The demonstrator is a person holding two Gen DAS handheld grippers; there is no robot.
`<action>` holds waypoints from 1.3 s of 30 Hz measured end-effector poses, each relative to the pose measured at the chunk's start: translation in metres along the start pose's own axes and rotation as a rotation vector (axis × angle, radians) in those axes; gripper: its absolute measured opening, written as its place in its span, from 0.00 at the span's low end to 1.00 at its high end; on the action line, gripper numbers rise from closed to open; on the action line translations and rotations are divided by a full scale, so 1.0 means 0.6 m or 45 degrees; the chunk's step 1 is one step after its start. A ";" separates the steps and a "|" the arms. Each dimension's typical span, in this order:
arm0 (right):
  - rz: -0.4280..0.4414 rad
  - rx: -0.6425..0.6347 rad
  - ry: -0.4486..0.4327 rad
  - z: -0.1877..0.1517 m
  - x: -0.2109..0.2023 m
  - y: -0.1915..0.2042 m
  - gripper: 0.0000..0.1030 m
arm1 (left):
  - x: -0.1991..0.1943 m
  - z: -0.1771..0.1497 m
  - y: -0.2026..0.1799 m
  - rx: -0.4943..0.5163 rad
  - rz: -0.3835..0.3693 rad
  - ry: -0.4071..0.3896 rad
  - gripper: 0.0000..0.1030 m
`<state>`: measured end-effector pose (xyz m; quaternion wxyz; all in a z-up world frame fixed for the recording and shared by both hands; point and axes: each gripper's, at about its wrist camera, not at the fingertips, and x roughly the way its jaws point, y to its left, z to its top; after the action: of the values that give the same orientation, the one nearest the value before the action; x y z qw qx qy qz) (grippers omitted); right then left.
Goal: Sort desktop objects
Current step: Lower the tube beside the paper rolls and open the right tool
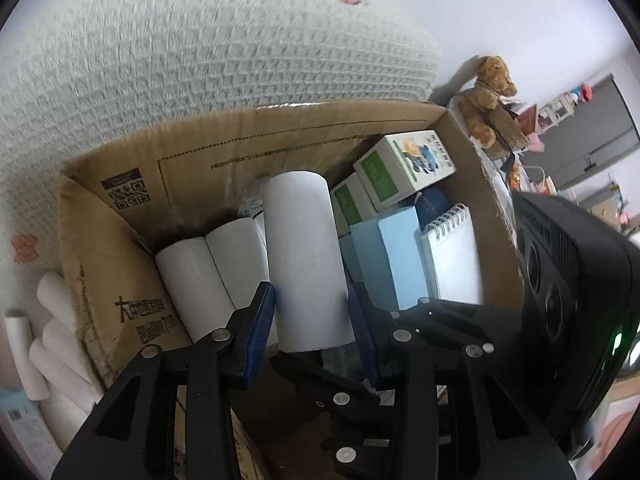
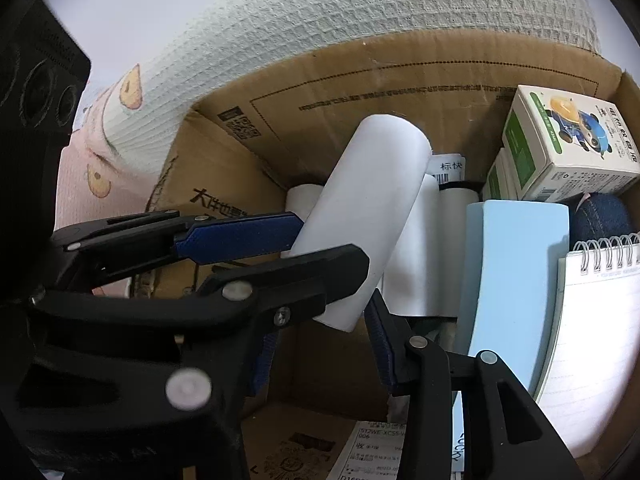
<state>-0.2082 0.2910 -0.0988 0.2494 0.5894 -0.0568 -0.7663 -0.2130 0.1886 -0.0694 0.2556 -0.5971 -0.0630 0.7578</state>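
Note:
A white paper roll (image 1: 304,256) hangs tilted over the open cardboard box (image 1: 280,140). My left gripper (image 1: 311,292) is shut on the roll near its lower end, with a blue pad pressed on each side. In the right wrist view the left gripper (image 2: 332,240) reaches in from the left across the same roll (image 2: 368,200). My right gripper (image 2: 328,308) has the roll's lower end between its pads; its right pad touches the roll and its left pad is hidden. One of its fingers (image 1: 320,378) shows under the roll's end.
The box (image 2: 360,92) holds more white rolls (image 1: 200,280), a light blue box (image 1: 392,256), a spiral notepad (image 1: 456,256) and green-and-white cartons (image 1: 404,168). Several loose rolls (image 1: 56,344) lie outside its left wall. A waffle blanket (image 1: 200,60) is behind it and a teddy bear (image 1: 488,96) to the right.

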 end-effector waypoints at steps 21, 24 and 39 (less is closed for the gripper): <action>-0.200 -0.057 0.025 -0.013 -0.008 0.007 0.38 | 0.036 0.022 0.008 -0.086 0.105 0.163 0.28; -0.192 -0.062 0.025 -0.017 -0.019 0.007 0.38 | 0.039 0.030 0.013 -0.114 0.104 0.174 0.30; -0.121 -0.185 0.021 -0.028 -0.011 0.015 0.38 | 0.071 0.026 0.018 -0.209 0.029 0.261 0.40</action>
<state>-0.1887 0.2893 -0.0946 0.2554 0.5780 0.0290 -0.7745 -0.2376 0.2020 -0.1068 0.2023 -0.6908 -0.0915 0.6881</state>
